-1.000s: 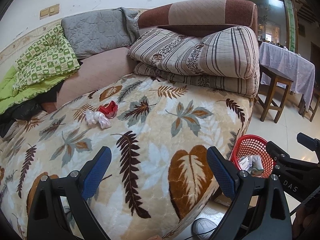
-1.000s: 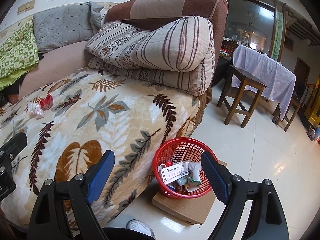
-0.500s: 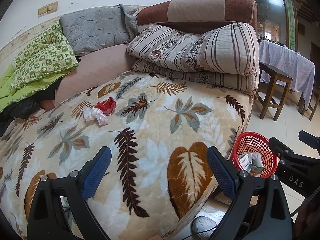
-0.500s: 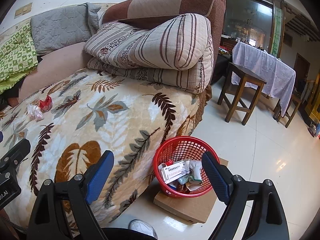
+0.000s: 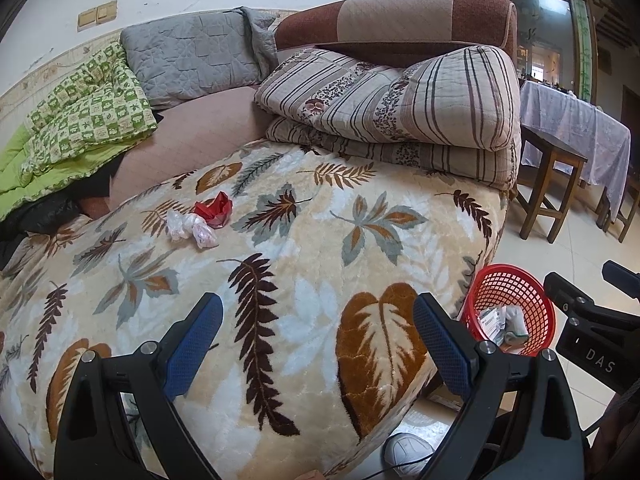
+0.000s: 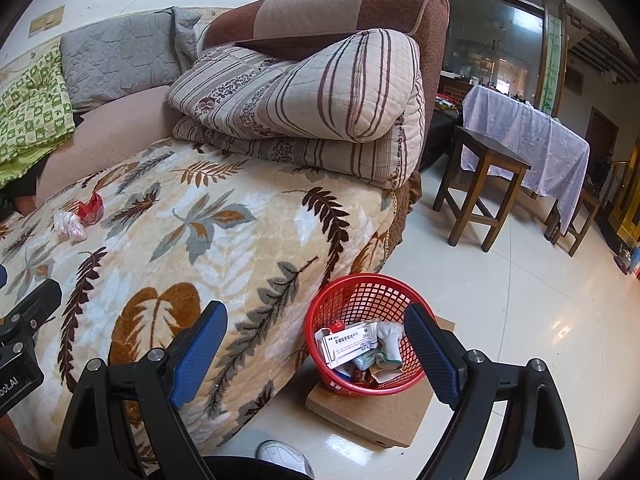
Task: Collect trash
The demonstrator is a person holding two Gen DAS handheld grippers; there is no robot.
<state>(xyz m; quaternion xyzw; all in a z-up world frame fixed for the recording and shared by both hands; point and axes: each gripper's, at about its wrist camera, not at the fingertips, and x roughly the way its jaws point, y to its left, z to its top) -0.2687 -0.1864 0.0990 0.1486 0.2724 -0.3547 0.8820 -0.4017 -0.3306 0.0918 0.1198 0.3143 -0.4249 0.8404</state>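
Observation:
A crumpled red wrapper and a crumpled white plastic bag lie side by side on the leaf-patterned blanket, far ahead and left of my left gripper, which is open and empty above the blanket's near edge. Both also show in the right wrist view, the wrapper and the bag. A red mesh basket with boxes and paper inside stands on a flat cardboard box on the floor. My right gripper is open and empty, just above the basket's near left rim.
Folded striped quilts are stacked at the sofa's back right. Green bedding and a grey cushion lie at the back left. A wooden stool and a cloth-covered table stand on the tiled floor to the right. A white shoe is near the bottom edge.
Both grippers have shifted slightly forward over the sofa edge; the trash appears a little closer. Both stay open and empty.

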